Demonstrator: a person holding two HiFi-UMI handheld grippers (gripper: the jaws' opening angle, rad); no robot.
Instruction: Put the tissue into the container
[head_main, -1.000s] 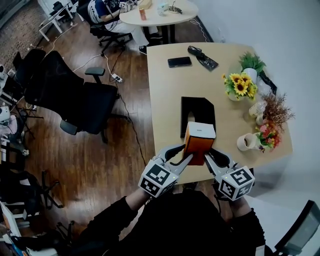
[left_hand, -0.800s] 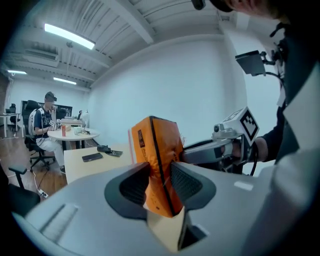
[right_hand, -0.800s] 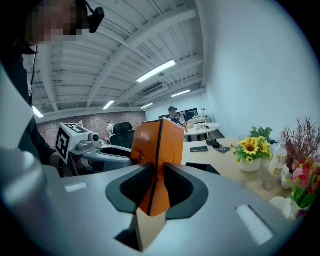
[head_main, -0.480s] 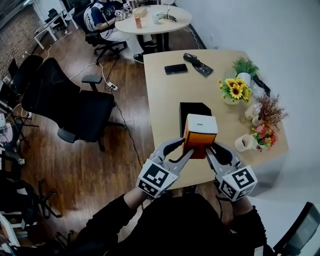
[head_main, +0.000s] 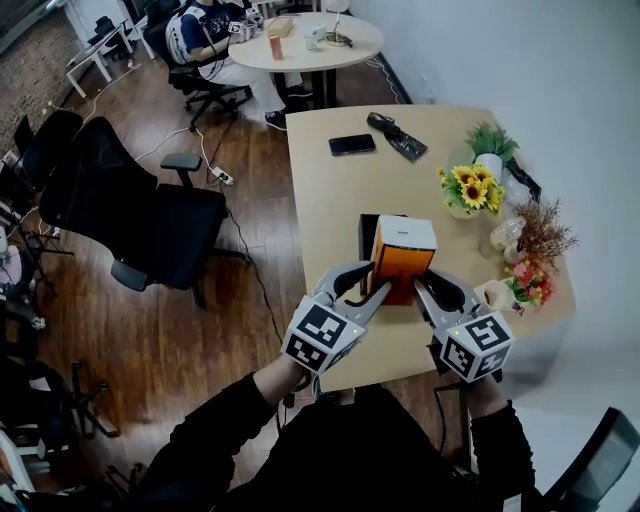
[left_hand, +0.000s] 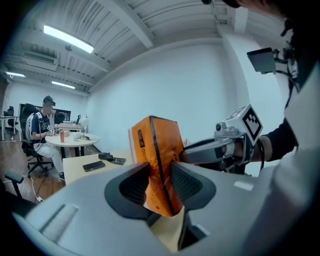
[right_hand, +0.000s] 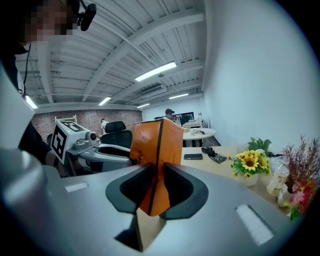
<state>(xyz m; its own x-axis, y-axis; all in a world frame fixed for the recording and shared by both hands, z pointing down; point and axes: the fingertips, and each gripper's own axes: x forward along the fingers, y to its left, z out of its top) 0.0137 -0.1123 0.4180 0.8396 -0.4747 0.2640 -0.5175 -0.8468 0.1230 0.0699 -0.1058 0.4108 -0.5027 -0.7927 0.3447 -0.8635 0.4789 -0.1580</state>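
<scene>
Both grippers hold an orange tissue pack (head_main: 400, 262) with a white top, upright in the air over the near part of the table. My left gripper (head_main: 372, 292) is shut on its lower left corner and my right gripper (head_main: 424, 293) is shut on its lower right corner. A black container (head_main: 366, 230) stands on the table just behind and under the pack, mostly hidden by it. In the left gripper view the pack (left_hand: 157, 152) is pinched between the pads of the left gripper (left_hand: 160, 182). In the right gripper view the pack (right_hand: 156, 145) sits between the jaws of the right gripper (right_hand: 156, 189).
On the wooden table (head_main: 330, 200) lie a black phone (head_main: 353, 145) and a dark remote-like object (head_main: 398, 135) at the far end. Sunflowers (head_main: 470, 190), dried flowers and a mug (head_main: 493, 295) line the right edge. Office chairs (head_main: 140, 215) stand left; a person sits at a round table (head_main: 300, 40).
The tissue pack has moved a little away from me with both grippers and now covers more of the black container. Both grips are unchanged.
</scene>
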